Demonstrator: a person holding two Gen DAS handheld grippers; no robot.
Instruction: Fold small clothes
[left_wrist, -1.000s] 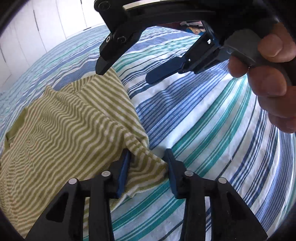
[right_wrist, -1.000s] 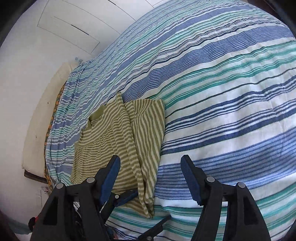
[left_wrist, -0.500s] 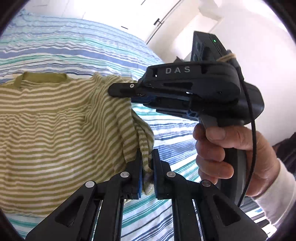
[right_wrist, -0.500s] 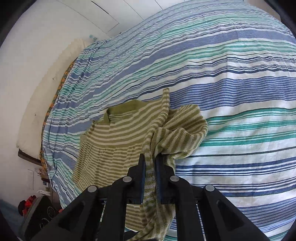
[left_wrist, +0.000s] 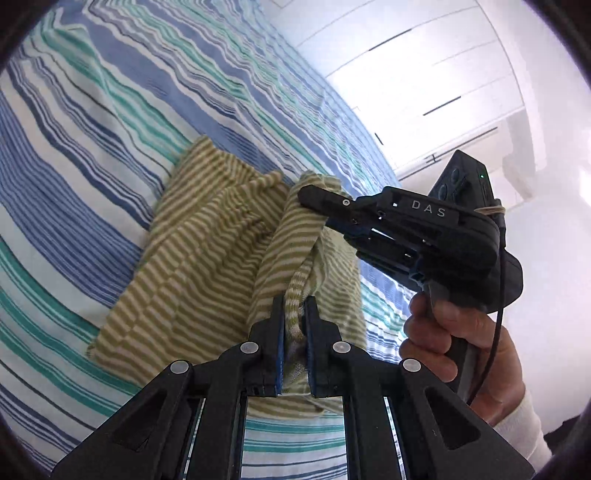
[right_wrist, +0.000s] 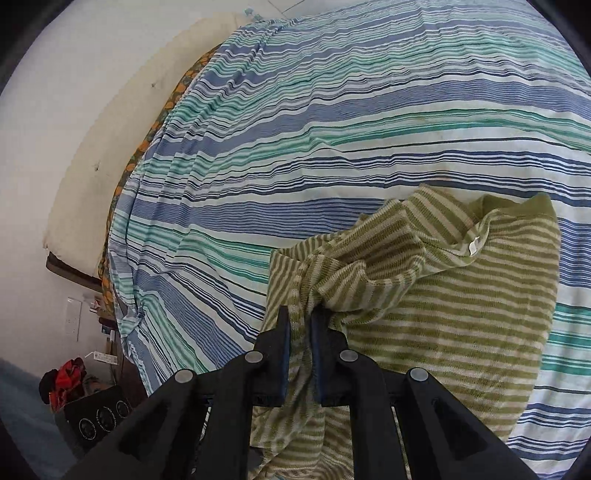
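Observation:
A small olive-and-cream striped shirt lies partly on the striped bedspread. My left gripper is shut on a bunched edge of the shirt and holds it off the bed. My right gripper is shut on another edge of the same shirt; its olive collar and white tag face up. In the left wrist view the right gripper pinches the shirt's far edge, held by a bare hand. The lifted half drapes over the part still on the bed.
The blue, teal and white striped bedspread covers the whole bed. A cream pillow lies at the bed's far left edge. White cupboard doors stand behind. A black box and red cloth sit on the floor.
Both grippers closed on the shirt's edge, lifted it and carried it across the shirt. The shirt went from flat to half raised and draped over itself.

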